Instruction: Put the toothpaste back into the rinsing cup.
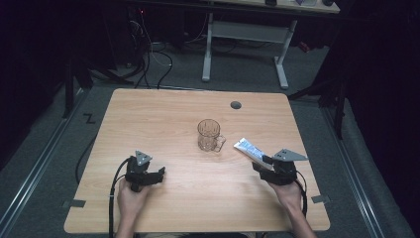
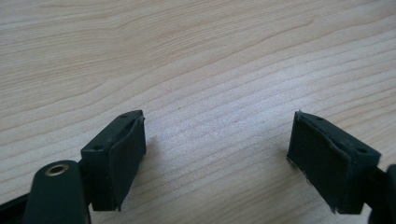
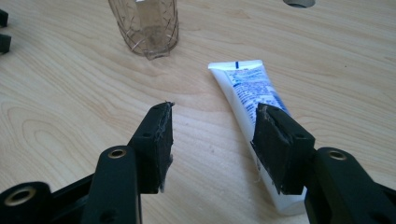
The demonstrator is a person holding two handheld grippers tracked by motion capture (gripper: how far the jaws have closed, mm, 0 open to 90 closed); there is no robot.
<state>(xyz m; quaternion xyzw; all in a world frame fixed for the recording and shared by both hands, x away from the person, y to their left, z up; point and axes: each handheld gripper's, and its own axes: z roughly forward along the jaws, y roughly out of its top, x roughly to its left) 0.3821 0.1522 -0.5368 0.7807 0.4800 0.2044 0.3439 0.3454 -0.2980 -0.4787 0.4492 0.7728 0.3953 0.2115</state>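
Wooden bench [image 1: 163, 114] carries a glass mug [image 1: 208, 135] at centre; at its 4 o'clock a soft tube [image 3: 250, 88], best pinched mid-body. Both grippers' fingers [image 3: 156, 144] spread, empty.

The left hand [image 1: 130, 194] grips the left gripper [image 1: 159, 173] from behind, forearm coming in from below. Its jaws stand wide apart with nothing between the pads [image 2: 125, 154]. The right hand [image 1: 288, 192] holds the right gripper [image 3: 212, 140] the same way, angled toward the left gripper's side. Its jaws are parted too, less widely, and the gap between its pads [image 3: 164, 140] is empty.
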